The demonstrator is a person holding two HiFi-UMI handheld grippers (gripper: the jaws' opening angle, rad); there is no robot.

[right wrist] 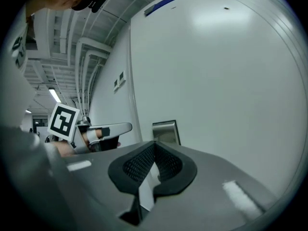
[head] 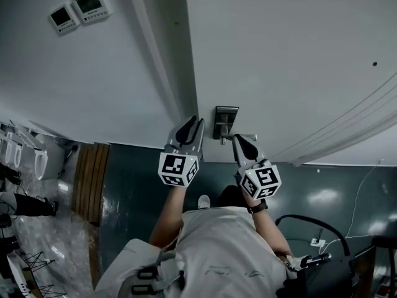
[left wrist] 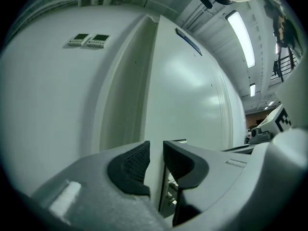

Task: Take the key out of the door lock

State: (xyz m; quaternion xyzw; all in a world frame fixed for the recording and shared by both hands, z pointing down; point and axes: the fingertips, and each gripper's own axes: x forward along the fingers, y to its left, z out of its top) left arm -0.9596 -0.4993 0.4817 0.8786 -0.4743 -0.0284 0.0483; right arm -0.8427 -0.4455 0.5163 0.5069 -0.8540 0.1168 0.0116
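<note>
The white door (head: 291, 54) carries a metal lock plate (head: 225, 121) with a short lever handle (head: 250, 136) at its lower end. I cannot make out a key in any view. My left gripper (head: 191, 123) is just left of the plate, at the door's edge. It is open (left wrist: 156, 152) with nothing between its pads, and part of the lock plate (left wrist: 169, 192) shows through the gap. My right gripper (head: 238, 139) sits at the handle, below the plate. It is shut (right wrist: 155, 150), pads together and empty, with the lock plate (right wrist: 166, 131) ahead of it.
Two small wall control panels (head: 79, 10) hang left of the door frame (head: 164, 73). The person's torso and arms fill the lower middle of the head view. A black bag with a looped cable (head: 322, 262) is at lower right, and the dark floor (head: 136, 191) lies below.
</note>
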